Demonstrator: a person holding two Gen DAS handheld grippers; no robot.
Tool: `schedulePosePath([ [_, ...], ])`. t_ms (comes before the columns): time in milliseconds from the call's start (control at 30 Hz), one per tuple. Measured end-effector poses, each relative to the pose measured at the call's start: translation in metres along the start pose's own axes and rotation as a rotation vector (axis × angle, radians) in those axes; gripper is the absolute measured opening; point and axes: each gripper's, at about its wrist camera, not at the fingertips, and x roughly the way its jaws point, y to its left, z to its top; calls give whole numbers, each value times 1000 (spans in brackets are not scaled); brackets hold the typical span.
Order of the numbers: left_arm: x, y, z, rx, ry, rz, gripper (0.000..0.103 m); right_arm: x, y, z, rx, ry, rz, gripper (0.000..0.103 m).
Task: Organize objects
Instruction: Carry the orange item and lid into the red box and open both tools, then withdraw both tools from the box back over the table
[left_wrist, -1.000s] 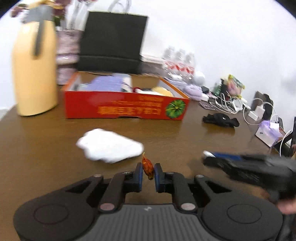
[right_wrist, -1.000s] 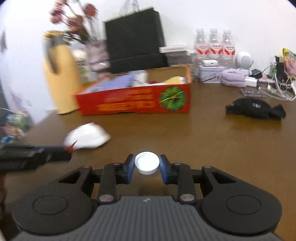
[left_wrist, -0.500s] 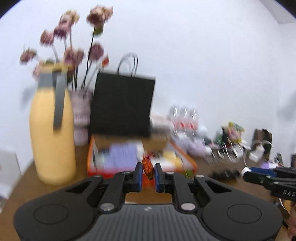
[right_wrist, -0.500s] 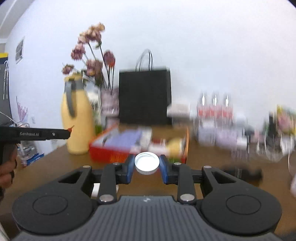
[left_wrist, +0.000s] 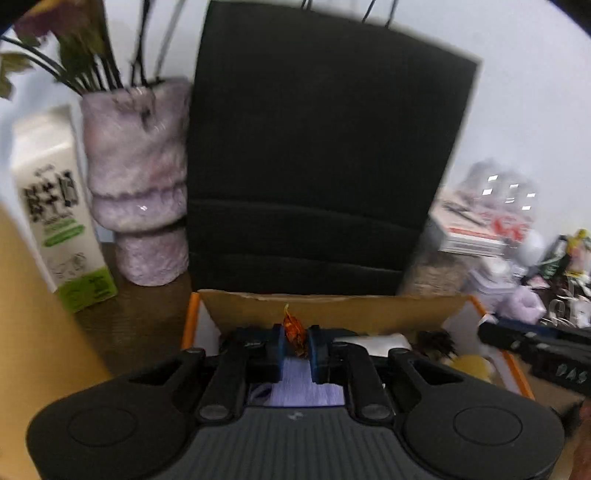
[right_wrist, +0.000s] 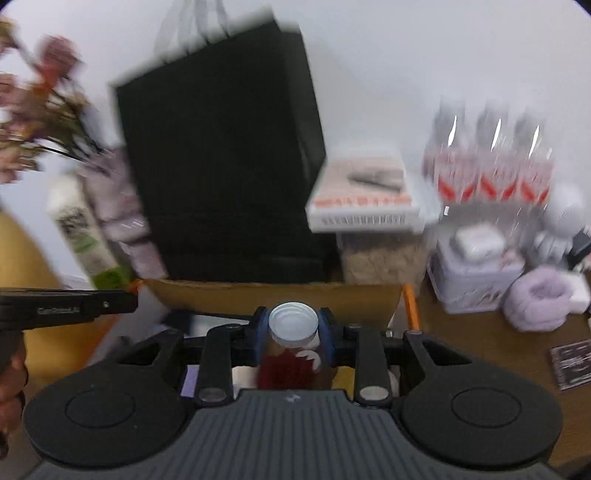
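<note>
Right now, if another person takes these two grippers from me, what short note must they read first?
Left gripper: shut on a small orange wrapped candy, held over the open cardboard box.
Right gripper: shut on a bottle with a white cap, also above the box, near its back wall.
Box: stands in front of the black paper bag; a lilac item and other things already lie inside.
Done: both things are picked up and brought over the box.
Left: probably lower and release each one into a free spot in the box. The pictures are blurred, so check the spot first.
</note>
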Motion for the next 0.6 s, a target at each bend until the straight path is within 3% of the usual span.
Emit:
schedulePosePath([
  [67, 17, -4, 0, -9, -11, -40, 39, 17, -3, -2, 27, 5, -27, 46],
  [100, 23, -7, -1, 23, -2, -60, 62, 22, -1, -4, 26, 1, -57, 69],
  [133, 25, -12, -3, 52, -12, -60, 62, 23, 0, -6, 15, -19, -93, 82],
  [233, 13, -16, -7, 105, -71, -42, 66, 9, 4, -10, -41, -70, -99, 84],
  [367, -17, -8, -6, 63, -111, -22, 73, -16, 7, -11, -96, -71, -92, 92],
  [467, -61, -13, -15, 71, -147, -43, 77, -47, 14, -19, -149, -72, -81, 96],
  [600, -136, -18, -58, 94, -206, -86, 90, -116, 22, -52, -157, -132, -30, 102],
])
